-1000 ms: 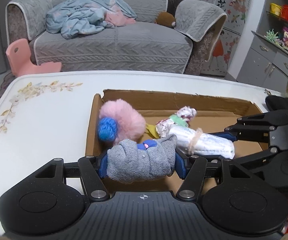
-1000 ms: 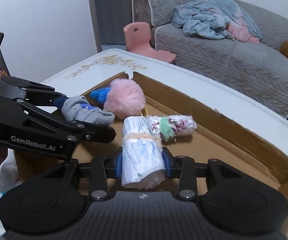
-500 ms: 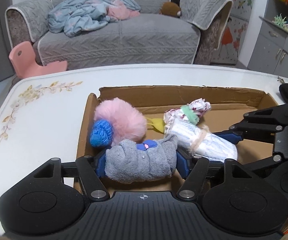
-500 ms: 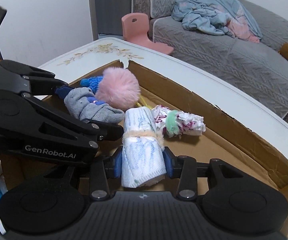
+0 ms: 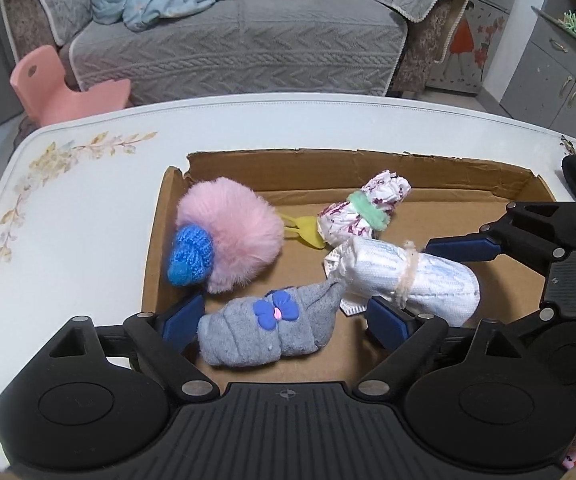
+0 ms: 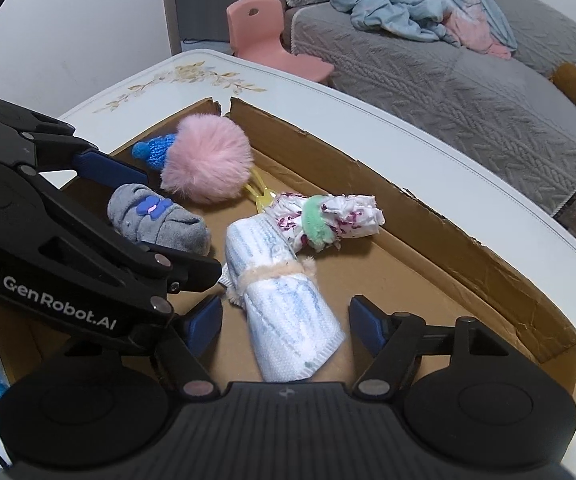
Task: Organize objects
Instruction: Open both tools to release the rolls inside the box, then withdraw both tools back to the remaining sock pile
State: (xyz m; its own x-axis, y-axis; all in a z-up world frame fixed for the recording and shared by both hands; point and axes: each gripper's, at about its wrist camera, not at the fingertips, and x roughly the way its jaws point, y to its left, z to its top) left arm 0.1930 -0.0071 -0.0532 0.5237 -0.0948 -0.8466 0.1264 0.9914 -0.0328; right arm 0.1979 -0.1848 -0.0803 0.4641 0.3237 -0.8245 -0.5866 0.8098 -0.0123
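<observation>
Inside cardboard box (image 5: 468,220), grey sock roll (image 5: 268,328) btwn opening left hand-held gripper (image 5: 284,320) jaws

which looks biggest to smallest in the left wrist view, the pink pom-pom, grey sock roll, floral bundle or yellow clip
1. pink pom-pom
2. grey sock roll, nearly as large but nearer the camera, so unsure
3. floral bundle
4. yellow clip, partly hidden

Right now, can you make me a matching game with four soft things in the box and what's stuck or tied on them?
Things:
1. grey sock roll
2. pink pompom
3. white-and-blue towel roll
4. flowery cloth roll

Marks:
A. fuzzy green band
B. blue flower
C. blue knitted hat
D. beige fuzzy tie

Pairs: 1-B, 2-C, 3-D, 4-A
</observation>
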